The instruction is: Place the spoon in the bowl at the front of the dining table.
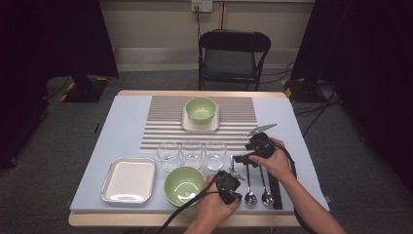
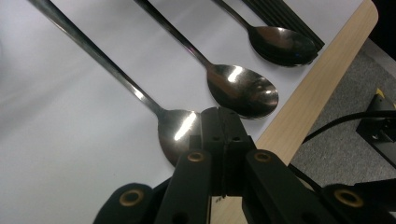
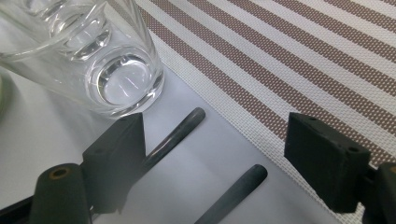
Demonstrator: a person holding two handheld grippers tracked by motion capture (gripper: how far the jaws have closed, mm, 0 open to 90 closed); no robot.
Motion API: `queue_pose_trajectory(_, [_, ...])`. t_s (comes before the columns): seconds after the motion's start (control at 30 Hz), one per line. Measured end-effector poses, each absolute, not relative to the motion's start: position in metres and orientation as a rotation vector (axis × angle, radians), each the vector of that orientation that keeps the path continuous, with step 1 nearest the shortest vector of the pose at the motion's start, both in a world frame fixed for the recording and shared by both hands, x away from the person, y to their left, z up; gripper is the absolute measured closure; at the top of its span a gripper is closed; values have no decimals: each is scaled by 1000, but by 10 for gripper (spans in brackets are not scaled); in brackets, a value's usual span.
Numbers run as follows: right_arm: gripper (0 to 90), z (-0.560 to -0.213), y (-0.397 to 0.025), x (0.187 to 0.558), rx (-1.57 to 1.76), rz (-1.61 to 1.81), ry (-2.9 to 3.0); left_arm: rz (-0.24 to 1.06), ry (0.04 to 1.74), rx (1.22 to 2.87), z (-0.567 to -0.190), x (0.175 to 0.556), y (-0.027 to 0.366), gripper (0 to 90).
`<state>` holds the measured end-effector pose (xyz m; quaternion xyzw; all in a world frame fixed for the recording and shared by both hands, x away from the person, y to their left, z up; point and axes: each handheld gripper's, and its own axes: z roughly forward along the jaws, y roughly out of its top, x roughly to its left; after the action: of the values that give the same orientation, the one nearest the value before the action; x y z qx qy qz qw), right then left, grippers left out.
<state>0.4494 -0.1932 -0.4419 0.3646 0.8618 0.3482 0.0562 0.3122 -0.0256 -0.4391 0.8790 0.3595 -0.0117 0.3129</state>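
Three steel spoons lie side by side on the blue-grey mat [image 1: 122, 126] near the front edge. In the left gripper view they are the left spoon [image 2: 173, 130], the middle spoon [image 2: 243, 88] and the right spoon [image 2: 282, 44]. My left gripper [image 2: 223, 122] is shut, its tips right over the left spoon's bowl; I cannot tell if they touch it. In the high view that gripper [image 1: 237, 195] covers that bowl. My right gripper [image 3: 219, 140] is open and straddles two dark handle ends [image 3: 189, 123] beside a glass [image 3: 116, 79]. In the high view it [image 1: 242, 158] is above the handles.
Three glasses [image 1: 192, 153] stand in a row in front of a striped placemat [image 1: 234, 109]. A green bowl [image 1: 183, 185] and a white tray [image 1: 129, 179] sit at the front. Another green bowl [image 1: 201, 109] rests on a plate behind. Tongs [image 1: 261, 129] and a black ridged strip [image 1: 275, 187] lie at the right.
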Motion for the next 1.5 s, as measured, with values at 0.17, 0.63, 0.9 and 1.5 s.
queue_pose_trajectory(0.17, [200, -442, -194, 449, 1111, 1052, 2615, -40, 957, 2310, -444, 311, -28, 900])
queue_pose_trajectory(0.63, [207, -443, -195, 446, 1125, 1086, 2617, -16, 969, 2316, -447, 310, -23, 900])
queue_pose_trajectory(0.9, [223, -444, -193, 444, 1130, 1091, 2625, 10, 967, 2329, -450, 307, -26, 900])
queue_pose_trajectory(1.5, [524, -445, -190, 441, 1106, 1152, 2676, 33, 959, 2324, -452, 304, -29, 900])
